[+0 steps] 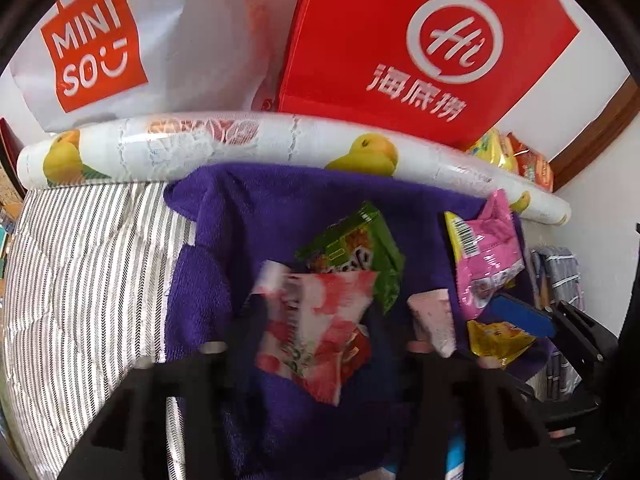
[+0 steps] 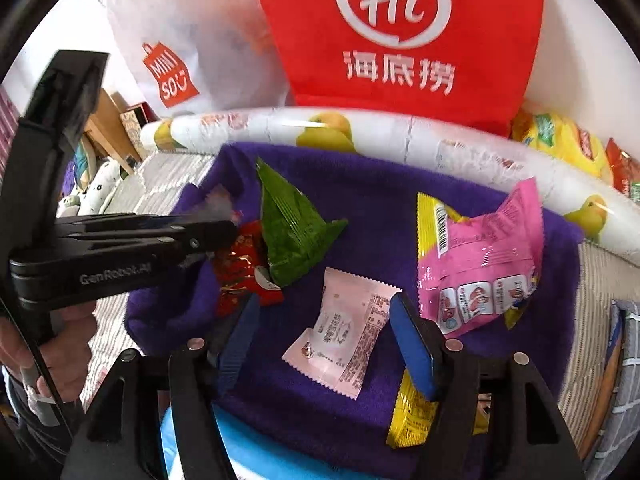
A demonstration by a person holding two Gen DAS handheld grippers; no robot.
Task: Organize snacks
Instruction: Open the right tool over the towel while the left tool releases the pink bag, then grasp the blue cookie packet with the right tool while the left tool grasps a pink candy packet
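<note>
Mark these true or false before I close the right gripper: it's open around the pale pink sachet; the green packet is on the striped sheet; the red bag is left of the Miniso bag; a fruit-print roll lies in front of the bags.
1. The right gripper stands open around the pale pink sachet: true.
2. The green packet is on the striped sheet: false, it lies on the purple towel.
3. The red bag is left of the Miniso bag: false, it's to its right.
4. A fruit-print roll lies in front of the bags: true.
</note>
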